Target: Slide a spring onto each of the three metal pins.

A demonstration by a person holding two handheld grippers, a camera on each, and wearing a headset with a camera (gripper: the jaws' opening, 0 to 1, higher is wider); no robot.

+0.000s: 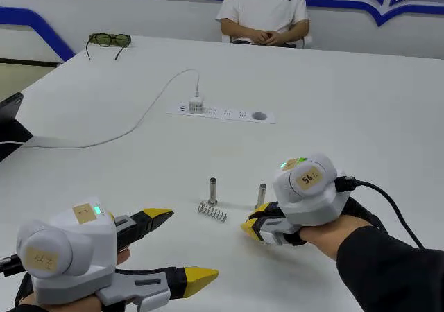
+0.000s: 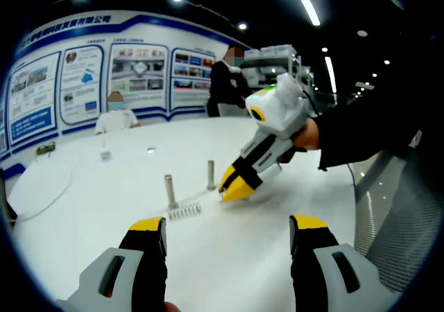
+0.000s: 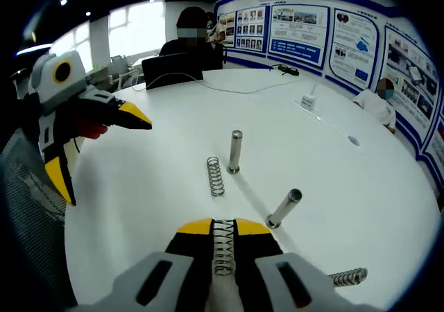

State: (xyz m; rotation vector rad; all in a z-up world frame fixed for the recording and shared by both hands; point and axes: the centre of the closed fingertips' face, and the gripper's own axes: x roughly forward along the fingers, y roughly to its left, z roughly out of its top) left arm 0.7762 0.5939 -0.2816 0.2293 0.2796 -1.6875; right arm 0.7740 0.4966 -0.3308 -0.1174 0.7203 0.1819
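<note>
– White table (image 1: 333, 118), wide and mostly bare. What are the tongs doing?

– Left gripper (image 1: 193, 244) is nearest, low at the left, its jaws wide apart with nothing between them. Right gripper (image 3: 223, 227) is clamped on a spring (image 3: 222, 246), which lies lengthwise between the closed jaws.

– And the other parts?

– Just past the right gripper's tips stands the right pin (image 1: 261, 195), upright. Left of it stands the left pin (image 1: 213, 191), with a loose spring (image 1: 212, 212) lying flat at its foot, very close to it or touching. A third spring (image 3: 348, 277) lies on the table near the right gripper. I can make out two pins, and both are bare.

– How will a spring handle?

– Light, I judge, and soft along its length. Thin wire coils are probably slick, so a hard squeeze could bend them or shoot the spring out sideways. I would take it gently across the middle coils, leaving one open end free. Gripped along the jaws as it is, that end looks awkward to bring over a pin top, and the spring may need turning so its bore points down.

– Farther off?

– A power strip (image 1: 222, 111) mid-table, glasses (image 1: 109, 40) at the far left, and a person (image 1: 263, 10) seated at the far edge.
</note>
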